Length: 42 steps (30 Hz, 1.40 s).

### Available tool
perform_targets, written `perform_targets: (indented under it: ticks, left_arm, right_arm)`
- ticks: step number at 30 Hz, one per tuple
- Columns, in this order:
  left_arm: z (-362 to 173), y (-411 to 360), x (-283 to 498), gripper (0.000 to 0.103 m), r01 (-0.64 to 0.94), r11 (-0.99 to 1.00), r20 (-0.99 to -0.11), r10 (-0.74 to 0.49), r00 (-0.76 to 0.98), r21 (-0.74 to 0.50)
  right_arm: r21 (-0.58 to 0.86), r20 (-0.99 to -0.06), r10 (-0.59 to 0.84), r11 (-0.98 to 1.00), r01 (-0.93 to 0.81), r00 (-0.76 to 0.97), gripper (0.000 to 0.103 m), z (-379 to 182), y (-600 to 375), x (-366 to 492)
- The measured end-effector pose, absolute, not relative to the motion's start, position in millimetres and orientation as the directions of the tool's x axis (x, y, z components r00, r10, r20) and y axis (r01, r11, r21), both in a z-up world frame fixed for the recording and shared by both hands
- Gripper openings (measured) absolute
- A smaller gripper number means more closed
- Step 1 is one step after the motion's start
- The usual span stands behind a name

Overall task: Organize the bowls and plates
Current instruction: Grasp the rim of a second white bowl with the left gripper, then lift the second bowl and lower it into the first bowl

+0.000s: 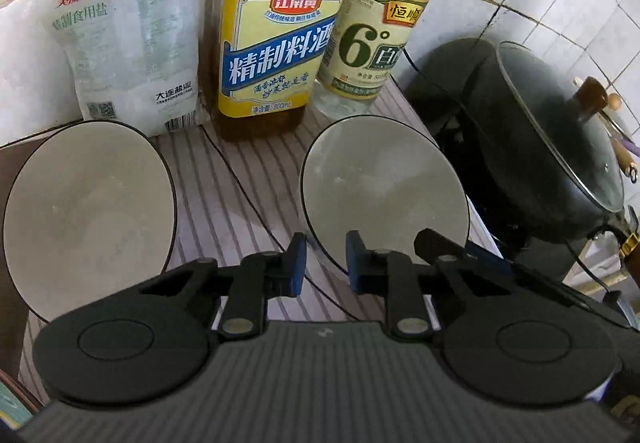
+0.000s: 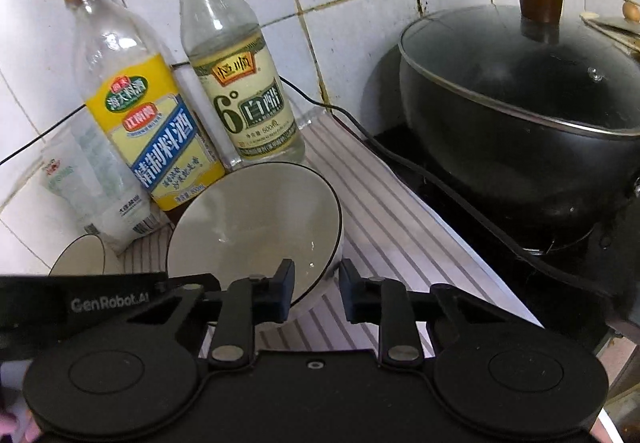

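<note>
Left wrist view: the left claw (image 1: 326, 263) hangs over the striped mat (image 1: 248, 187) with its jaws parted a little and nothing between them. Ahead of it stand a salt bag (image 1: 132, 51), a cooking wine bottle (image 1: 276, 31) and a vinegar bottle (image 1: 376, 39), blocking the way to the tiled wall. A black cable (image 1: 248, 191) runs across the mat under the jaws. Off to the right sits a lidded black pot (image 1: 552, 147).

The right bowl (image 1: 384, 195) lies just ahead and right of the claw, its near rim touching the right finger; the left bowl (image 1: 88, 219) is to the left, apart. Both open upward.

In the right wrist view, the right claw (image 2: 316, 291) is narrowly open around the near rim of the same bowl (image 2: 256, 227), not closed on it.
</note>
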<state>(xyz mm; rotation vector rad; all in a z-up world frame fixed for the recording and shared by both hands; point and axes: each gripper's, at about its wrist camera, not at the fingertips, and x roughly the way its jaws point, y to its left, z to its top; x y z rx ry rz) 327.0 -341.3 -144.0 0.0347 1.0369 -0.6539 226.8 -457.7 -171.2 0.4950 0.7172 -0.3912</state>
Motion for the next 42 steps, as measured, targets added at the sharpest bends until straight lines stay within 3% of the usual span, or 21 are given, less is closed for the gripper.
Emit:
perform_targets:
  ticks: [7, 11, 29, 42]
  left_arm:
    - [-143.2, -342.6, 319.7, 0.018, 0.543, 0.804, -0.803, -0.481, 0.353, -0.243]
    - [-133.1, -334.3, 312.4, 0.018, 0.555, 0.799, -0.807, -0.476, 0.348, -0.231]
    - [-62.2, -269.4, 248.3, 0.018, 0.567, 0.805, -0.791, -0.458, 0.406, -0.174]
    - [-38.1, -226.2, 198.7, 0.018, 0.556, 0.815, -0.782, -0.452, 0.430, -0.165]
  right_arm:
    - [0.285, -0.738, -0.164, 0.803, 0.523, 0.654, 0.024, -175.2, -460.0, 234.8]
    - [0.354, -0.745, -0.105, 0.775, 0.524, 0.659, 0.024, -172.5, -461.3, 224.0]
    - [0.407, -0.668, -0.054, 0.808, 0.425, 0.742, 0.024, -108.4, -398.7, 160.2]
    - [0.412, -0.662, -0.029, 0.821, 0.395, 0.749, 0.024, -84.3, -362.6, 115.0]
